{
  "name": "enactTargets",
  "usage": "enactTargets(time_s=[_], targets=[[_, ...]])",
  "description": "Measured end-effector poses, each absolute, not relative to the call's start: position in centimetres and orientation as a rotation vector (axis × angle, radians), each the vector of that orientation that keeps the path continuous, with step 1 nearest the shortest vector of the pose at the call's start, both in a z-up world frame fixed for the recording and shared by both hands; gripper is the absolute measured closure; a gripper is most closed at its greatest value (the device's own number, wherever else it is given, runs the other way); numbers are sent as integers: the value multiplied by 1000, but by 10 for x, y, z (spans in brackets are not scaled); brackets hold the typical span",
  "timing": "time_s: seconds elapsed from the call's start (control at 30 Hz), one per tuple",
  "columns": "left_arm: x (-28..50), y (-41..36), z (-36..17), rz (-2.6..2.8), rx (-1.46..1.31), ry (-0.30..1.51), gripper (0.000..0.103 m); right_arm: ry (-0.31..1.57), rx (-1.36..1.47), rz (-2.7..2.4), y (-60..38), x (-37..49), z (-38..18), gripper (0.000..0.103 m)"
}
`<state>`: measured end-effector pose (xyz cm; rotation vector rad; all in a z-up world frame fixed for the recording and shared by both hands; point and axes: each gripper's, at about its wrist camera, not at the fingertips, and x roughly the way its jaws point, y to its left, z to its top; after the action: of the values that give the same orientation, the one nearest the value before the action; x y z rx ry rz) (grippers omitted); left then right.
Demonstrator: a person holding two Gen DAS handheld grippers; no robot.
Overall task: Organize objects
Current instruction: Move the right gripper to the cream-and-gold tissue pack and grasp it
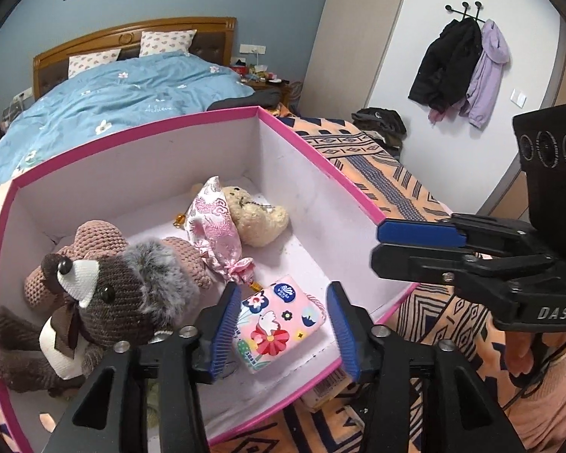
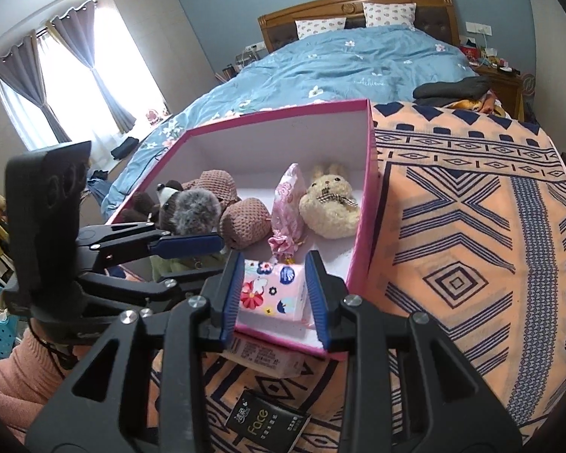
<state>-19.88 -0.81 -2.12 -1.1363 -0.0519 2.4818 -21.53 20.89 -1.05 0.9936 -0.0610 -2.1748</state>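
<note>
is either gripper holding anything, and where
Nothing. The tissue pack lies in the box between the fingers of the open left gripper; the right gripper is empty.

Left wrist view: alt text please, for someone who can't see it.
The left gripper hangs open over a floral tissue pack lying in a pink box on a patterned blanket. Also inside: a brown teddy bear, a pink pouch and a cream plush. The right gripper reaches in from the right.

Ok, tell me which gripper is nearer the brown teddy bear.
Left. The left gripper hangs inside the pink box right beside the bear; the right gripper sits across the box, at the opposite wall.
</note>
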Motion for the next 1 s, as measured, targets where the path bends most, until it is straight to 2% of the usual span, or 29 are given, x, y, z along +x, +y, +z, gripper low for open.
enactTargets(time_s=[0.03,0.1,0.17,0.37,0.7,0.87,1.0], targets=[[-196,-9,-21,2490,-1118,-50,45,-61,981,-2176,210,-212,-10,67],[-190,-10,-19,2497,-1087,-50,44,-59,957,-2175,212,-205,-8,66],[-185,-12,-17,2513,-1055,-44,41,-65,937,-2173,214,-198,-7,61],[-149,-15,-3,2568,-925,8,34,-73,877,-2172,225,-173,-6,60],[-99,-11,0,2496,-850,-13,33,-88,930,-2132,230,-154,-33,60],[-99,-4,-22,2456,-926,-31,33,-111,996,-2136,228,-160,-55,60],[-111,-7,-44,2411,-1020,-117,33,-136,1050,-2134,227,-170,-69,60]])
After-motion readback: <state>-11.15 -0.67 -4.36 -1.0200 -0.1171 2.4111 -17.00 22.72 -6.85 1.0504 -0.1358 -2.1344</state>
